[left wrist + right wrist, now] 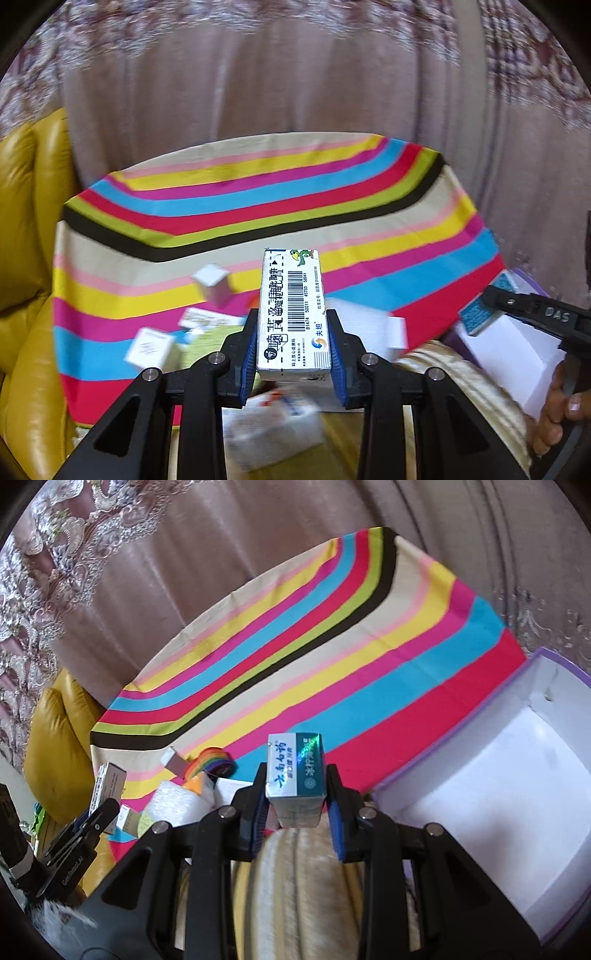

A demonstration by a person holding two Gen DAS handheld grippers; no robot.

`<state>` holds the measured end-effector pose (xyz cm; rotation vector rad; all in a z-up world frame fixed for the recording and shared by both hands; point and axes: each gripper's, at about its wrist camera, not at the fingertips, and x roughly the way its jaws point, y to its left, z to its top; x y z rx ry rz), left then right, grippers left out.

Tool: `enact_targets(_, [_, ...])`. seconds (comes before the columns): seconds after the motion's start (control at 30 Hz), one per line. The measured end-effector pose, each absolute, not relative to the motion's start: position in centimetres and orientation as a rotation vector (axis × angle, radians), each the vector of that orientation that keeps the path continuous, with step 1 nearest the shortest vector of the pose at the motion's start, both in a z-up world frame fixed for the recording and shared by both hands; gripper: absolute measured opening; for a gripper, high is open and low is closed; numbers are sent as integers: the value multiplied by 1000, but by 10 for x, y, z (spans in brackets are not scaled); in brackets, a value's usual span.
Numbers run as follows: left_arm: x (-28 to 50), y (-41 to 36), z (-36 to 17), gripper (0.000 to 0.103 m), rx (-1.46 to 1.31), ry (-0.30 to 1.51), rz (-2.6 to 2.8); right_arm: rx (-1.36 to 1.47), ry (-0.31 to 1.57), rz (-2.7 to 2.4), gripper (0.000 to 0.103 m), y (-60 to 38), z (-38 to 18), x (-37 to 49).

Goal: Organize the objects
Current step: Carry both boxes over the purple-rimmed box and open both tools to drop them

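Note:
My left gripper [293, 350] is shut on a long white medicine box with a barcode [291, 306], held above the striped cloth [258, 192]. My right gripper [297, 797] is shut on a teal and white medicine box [297, 771], held above the cloth next to an open white box with a purple rim [498, 794]. The right gripper and its teal box also show at the right edge of the left wrist view [480, 314]. The left gripper with its box shows at the left of the right wrist view [105, 797].
Several small loose boxes [212, 284] lie blurred on the cloth below the left gripper. A rainbow tape roll [210, 766] and white boxes [177, 805] lie near the cloth's front. A yellow leather sofa [26, 221] is at left, curtains [295, 74] behind.

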<state>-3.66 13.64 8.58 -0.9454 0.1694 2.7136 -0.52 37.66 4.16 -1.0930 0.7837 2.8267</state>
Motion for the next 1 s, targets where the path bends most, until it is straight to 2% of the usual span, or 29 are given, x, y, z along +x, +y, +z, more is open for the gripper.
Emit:
enact_targets(0.3, [-21, 202, 79, 35, -969, 215, 2488, -1157, 865, 2682, 33, 426, 28, 14])
enact_targets(1.0, [-19, 304, 53, 35, -1047, 228, 2087, -1191, 733, 2455, 33, 502, 9, 40])
